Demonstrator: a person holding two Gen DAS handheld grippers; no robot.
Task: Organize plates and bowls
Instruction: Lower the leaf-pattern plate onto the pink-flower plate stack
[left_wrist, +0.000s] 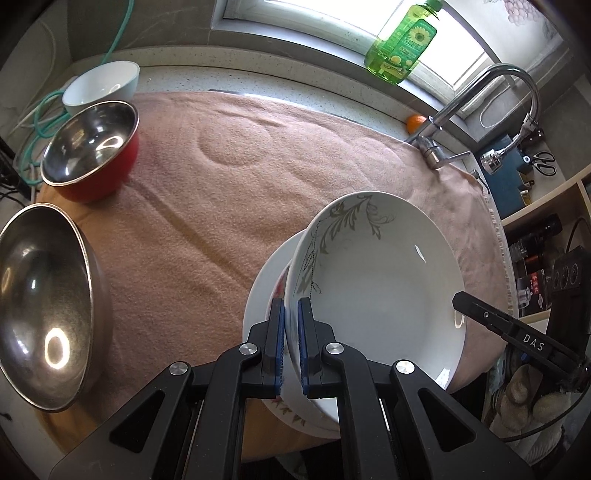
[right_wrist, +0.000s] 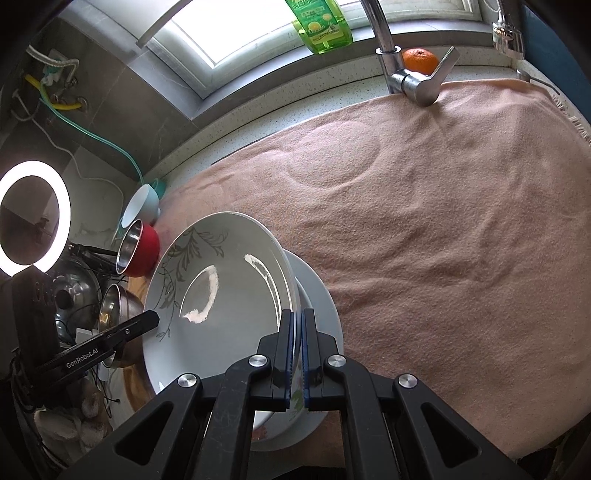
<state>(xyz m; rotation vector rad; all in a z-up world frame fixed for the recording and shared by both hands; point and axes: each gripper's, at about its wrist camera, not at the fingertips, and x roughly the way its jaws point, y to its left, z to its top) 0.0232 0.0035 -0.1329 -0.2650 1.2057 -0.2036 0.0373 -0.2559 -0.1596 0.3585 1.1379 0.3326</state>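
Observation:
A white deep plate with a grey leaf pattern (left_wrist: 376, 280) (right_wrist: 214, 288) is held tilted between both grippers. My left gripper (left_wrist: 291, 314) is shut on its left rim, and my right gripper (right_wrist: 298, 325) is shut on the opposite rim. Each view also shows the other gripper's black finger (left_wrist: 480, 315) (right_wrist: 140, 323) at the far rim. Directly beneath lies a wider white plate with a flower print (left_wrist: 258, 295) (right_wrist: 321, 306) on the pink towel (left_wrist: 207, 206); whether the two plates touch cannot be told.
At the towel's left stand a white bowl (left_wrist: 99, 86), a red bowl with a steel inside (left_wrist: 92, 144) and a steel bowl (left_wrist: 44, 306). A faucet (right_wrist: 410, 81), an orange (right_wrist: 419, 61) and a green bottle (left_wrist: 402, 44) line the back by the window. A ring light (right_wrist: 33, 218) glows at far left.

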